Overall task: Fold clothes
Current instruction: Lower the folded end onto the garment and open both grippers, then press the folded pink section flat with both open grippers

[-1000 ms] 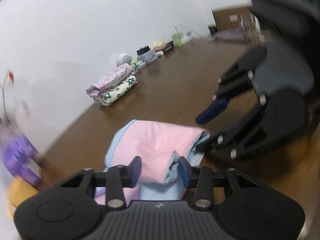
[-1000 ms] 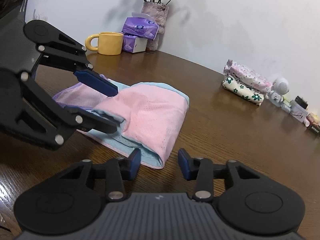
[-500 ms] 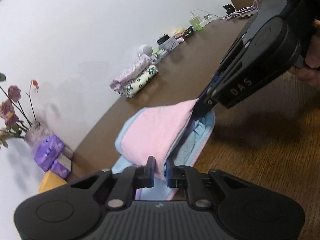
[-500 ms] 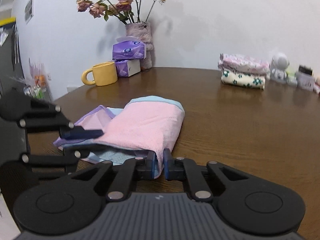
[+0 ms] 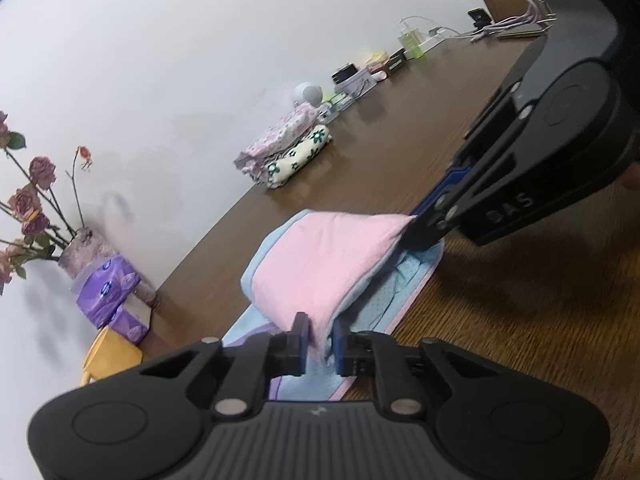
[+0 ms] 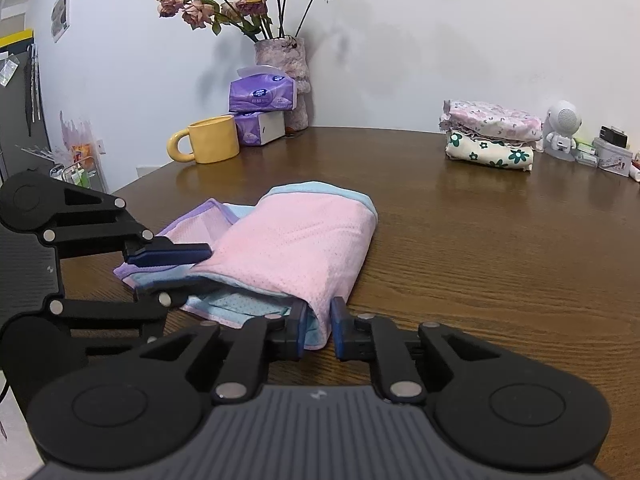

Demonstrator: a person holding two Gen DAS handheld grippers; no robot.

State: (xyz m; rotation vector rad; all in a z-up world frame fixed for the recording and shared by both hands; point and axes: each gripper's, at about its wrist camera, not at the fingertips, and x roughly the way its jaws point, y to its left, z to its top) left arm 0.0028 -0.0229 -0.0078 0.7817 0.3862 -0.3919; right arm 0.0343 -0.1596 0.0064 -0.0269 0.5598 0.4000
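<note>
A pink garment (image 6: 296,248) with light blue trim lies folded on the brown table (image 6: 500,240), over purple and blue layers. The left gripper (image 5: 319,340) has its fingers clamped on one corner of the pink fold; the right gripper (image 6: 318,330) pinches the opposite corner, fabric between its pads. Against the wall stand a yellow mug (image 6: 208,140), purple tissue packs (image 6: 262,94), a vase of dried roses (image 6: 284,64) and a stack of folded clothes (image 6: 490,134).

I see a plain white wall (image 6: 440,32) | dark brown wood-grain table (image 6: 500,248) | black rack (image 6: 24,120) far left | soft even light
</note>
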